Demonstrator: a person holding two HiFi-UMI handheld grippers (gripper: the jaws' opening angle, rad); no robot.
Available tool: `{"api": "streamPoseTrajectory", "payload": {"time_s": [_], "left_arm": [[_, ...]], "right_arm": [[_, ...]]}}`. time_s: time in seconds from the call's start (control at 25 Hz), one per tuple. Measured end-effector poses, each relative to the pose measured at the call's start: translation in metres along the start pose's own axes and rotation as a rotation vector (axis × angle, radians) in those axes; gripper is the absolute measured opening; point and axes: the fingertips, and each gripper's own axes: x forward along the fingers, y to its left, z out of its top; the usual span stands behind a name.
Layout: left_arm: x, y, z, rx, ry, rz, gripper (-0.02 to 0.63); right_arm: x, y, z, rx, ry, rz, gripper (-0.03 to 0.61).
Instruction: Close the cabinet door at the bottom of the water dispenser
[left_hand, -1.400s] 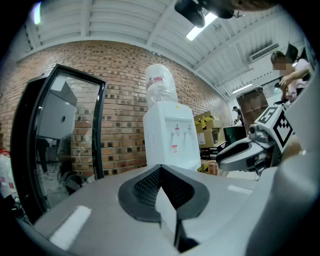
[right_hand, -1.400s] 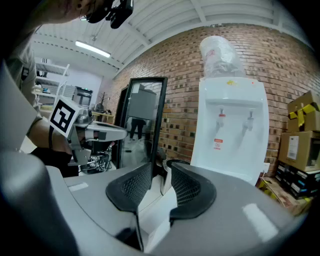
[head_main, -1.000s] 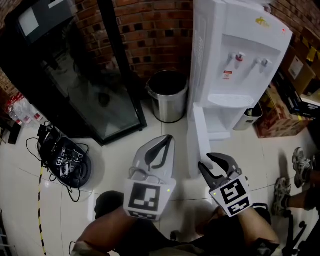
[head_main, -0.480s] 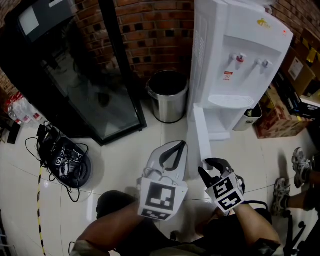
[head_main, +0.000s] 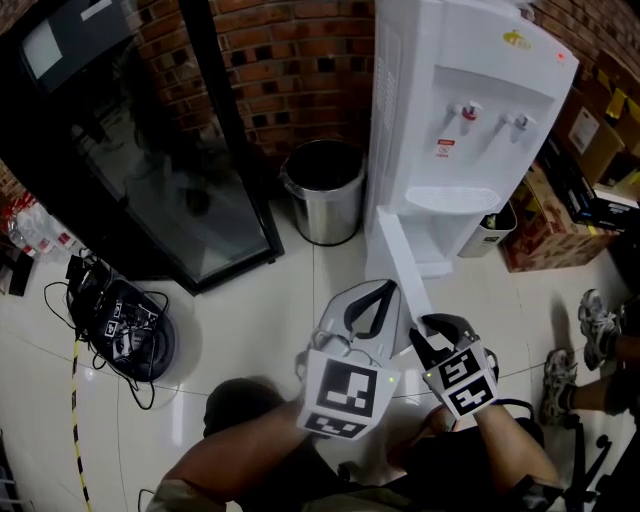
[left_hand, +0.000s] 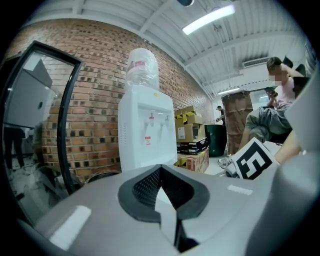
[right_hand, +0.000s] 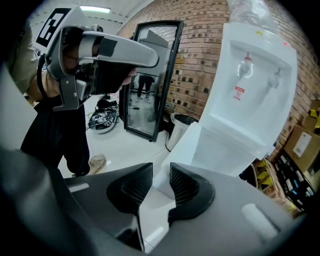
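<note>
The white water dispenser (head_main: 450, 100) stands against the brick wall. Its bottom cabinet door (head_main: 400, 260) hangs open, swung out toward me. My right gripper (head_main: 434, 334) is at the door's free edge; its jaws are closing, with that edge (right_hand: 185, 145) between the pads (right_hand: 182, 185). I see no firm press on the door. Just left of the door my left gripper (head_main: 384, 292) stays shut, its tips meeting with nothing held. In the left gripper view the dispenser (left_hand: 142, 135) rises beyond the joined tips (left_hand: 159, 170).
A steel bin (head_main: 325, 190) stands left of the dispenser, beside a tall black glass-door cabinet (head_main: 150, 150). Cables and a round black device (head_main: 125, 325) lie on the floor at left. Cardboard boxes (head_main: 560, 220) and a person's shoes (head_main: 590, 330) are at right.
Both grippers moved in toward the open door. The left one shifted right, up beside it. The right one sank and its jaws narrowed around the door's edge.
</note>
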Motion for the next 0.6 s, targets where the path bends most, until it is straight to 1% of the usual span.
{"api": "streamPoseTrajectory", "payload": {"time_s": [0.2, 0.4, 0.6], "left_arm": [[0.022, -0.020, -0.005, 0.019, 0.013, -0.043, 0.002], [0.041, -0.019, -0.011, -0.003, 0.022, -0.046, 0.000], [0.061, -0.020, -0.016, -0.010, 0.026, -0.054, 0.002]], "right_arm": [[-0.006, -0.025, -0.012, 0.074, 0.023, -0.042, 0.083], [-0.010, -0.052, -0.023, 0.141, 0.049, -0.086, 0.072], [-0.013, -0.082, -0.035, 0.206, 0.074, -0.130, 0.077]]}}
